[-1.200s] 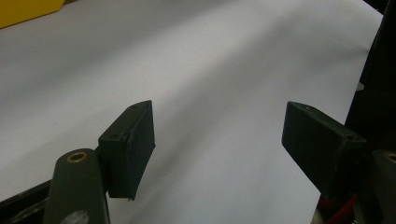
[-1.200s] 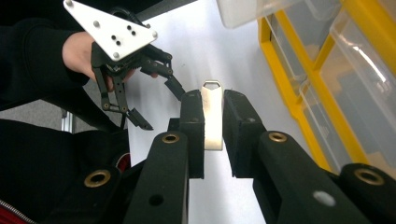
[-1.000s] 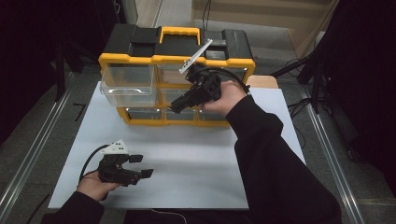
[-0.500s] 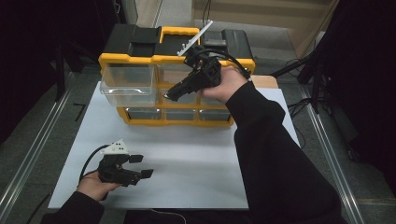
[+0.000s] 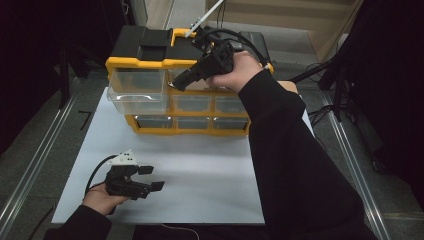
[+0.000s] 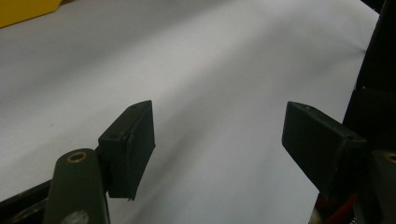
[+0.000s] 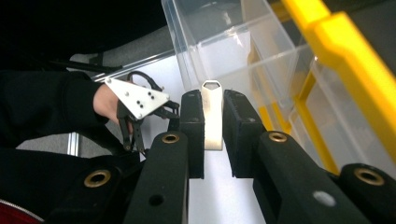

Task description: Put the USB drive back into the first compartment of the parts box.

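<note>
My right gripper (image 7: 213, 100) is shut on a small flat silver metal piece (image 7: 212, 116) that stands upright between its pads. In the high view the right gripper (image 5: 178, 84) hangs in front of the top row of a yellow-and-black drawer cabinet (image 5: 150, 62), pointing down and left. The cabinet's top-left clear drawer (image 5: 136, 92) is pulled out and looks empty; in the right gripper view this drawer (image 7: 219, 42) lies just beyond the silver piece. My left gripper (image 5: 152, 178) rests on the white tabletop (image 5: 200, 165) at the near left, open, with nothing between its jaws (image 6: 219, 135).
The cabinet stands at the far side of the white tabletop, with smaller clear drawers (image 5: 192, 103) in its lower rows. Metal rails (image 5: 30, 165) run along the floor on both sides. Dark curtains surround the table.
My right gripper has risen with the silver piece, from in front of the middle drawers up to the cabinet's top row. The left gripper has stayed in place.
</note>
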Demonstrator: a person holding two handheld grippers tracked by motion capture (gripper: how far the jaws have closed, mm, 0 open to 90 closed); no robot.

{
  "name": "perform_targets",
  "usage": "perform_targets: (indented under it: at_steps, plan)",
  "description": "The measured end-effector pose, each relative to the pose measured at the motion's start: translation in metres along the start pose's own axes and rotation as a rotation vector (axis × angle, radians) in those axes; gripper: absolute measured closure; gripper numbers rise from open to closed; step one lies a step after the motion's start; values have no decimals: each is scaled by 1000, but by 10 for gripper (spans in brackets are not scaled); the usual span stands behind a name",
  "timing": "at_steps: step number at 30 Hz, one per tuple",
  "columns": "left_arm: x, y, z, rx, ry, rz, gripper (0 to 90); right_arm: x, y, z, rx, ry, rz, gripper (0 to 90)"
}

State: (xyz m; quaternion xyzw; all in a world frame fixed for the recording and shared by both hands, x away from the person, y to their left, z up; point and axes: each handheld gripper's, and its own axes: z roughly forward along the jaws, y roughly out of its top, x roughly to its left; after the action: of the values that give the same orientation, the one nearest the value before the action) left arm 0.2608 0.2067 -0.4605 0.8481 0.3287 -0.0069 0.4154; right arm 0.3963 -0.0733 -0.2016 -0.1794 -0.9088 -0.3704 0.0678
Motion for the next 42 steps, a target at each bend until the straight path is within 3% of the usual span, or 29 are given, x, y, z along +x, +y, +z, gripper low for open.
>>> perform_targets:
  at_steps: [11, 19, 38, 39, 42]
  plan:
    - [0, 0, 0, -1, -3, -5, 267, 3, 21, 3, -9, 8, -15, 767]
    - [0, 0, 0, -10, -1, -9, 268, 4, 41, 19, -1, 6, -11, 767]
    - [1, 1, 0, -14, -19, -6, 268, 6, 60, 61, 20, -21, 13, 759]
    - [1, 1, 0, -16, -20, -5, 267, 5, 60, 63, 19, -22, 15, 751]
    - [1, 0, -1, -15, -16, -5, 268, 4, 58, 65, -3, -35, 45, 557]
